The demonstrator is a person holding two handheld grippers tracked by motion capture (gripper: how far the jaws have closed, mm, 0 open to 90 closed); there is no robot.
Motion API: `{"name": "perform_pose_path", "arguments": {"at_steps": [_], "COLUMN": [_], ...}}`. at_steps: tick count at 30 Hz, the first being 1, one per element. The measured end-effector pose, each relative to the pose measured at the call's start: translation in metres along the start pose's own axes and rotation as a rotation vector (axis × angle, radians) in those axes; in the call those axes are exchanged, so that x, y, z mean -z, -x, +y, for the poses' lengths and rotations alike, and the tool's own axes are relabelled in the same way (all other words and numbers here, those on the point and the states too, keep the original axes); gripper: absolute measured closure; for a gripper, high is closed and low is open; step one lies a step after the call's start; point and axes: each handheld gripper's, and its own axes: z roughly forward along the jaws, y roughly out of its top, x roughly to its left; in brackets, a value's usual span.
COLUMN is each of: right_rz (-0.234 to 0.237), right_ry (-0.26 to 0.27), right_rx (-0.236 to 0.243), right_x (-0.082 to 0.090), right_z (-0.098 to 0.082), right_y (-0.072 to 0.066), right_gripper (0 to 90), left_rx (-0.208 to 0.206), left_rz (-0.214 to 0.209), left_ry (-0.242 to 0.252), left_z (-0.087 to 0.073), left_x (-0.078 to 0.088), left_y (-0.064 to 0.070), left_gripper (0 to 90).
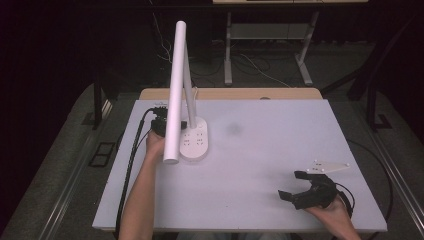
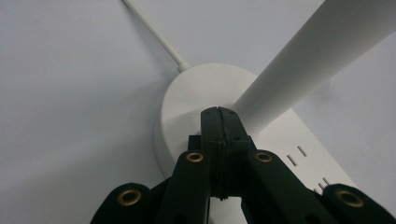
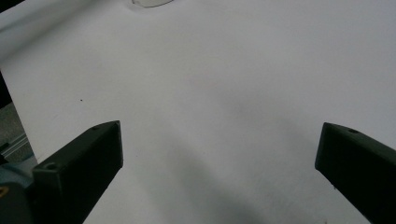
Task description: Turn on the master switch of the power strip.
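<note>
The left gripper (image 2: 218,114), fingers pressed together with nothing between, is being held against the white lamp base (image 1: 196,142) at the table's (image 1: 260,165) left-centre. The right gripper (image 1: 296,185), fingers spread wide and empty, is being rested near-right, forearm entering from below.

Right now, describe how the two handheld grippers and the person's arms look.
Both are matte black, two-jawed tools. The left gripper has angular link arms with brass-ringed pivot holes, and a thick black cable trailing toward the table's near edge. The right gripper has blocky, flat-faced jaws, a grey three-cornered plate on top and a thin black cable. Both forearms are bare, sleeveless.
</note>
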Motion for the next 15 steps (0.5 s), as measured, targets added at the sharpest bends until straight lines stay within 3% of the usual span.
{"name": "perform_pose_path", "arguments": {"at_steps": [15], "right_rz": [0.009], "right_ry": [0.000], "right_rx": [0.003], "right_x": [0.0007], "right_z": [0.0001], "right_y": [-0.0014], "right_gripper": [0.4], "left_rx": [-0.009], "left_rz": [0.033], "left_ry": [-0.030], "left_z": [0.0022], "left_x": [-0.0019], "left_y": [0.0043], "left_gripper": [90.0]}}
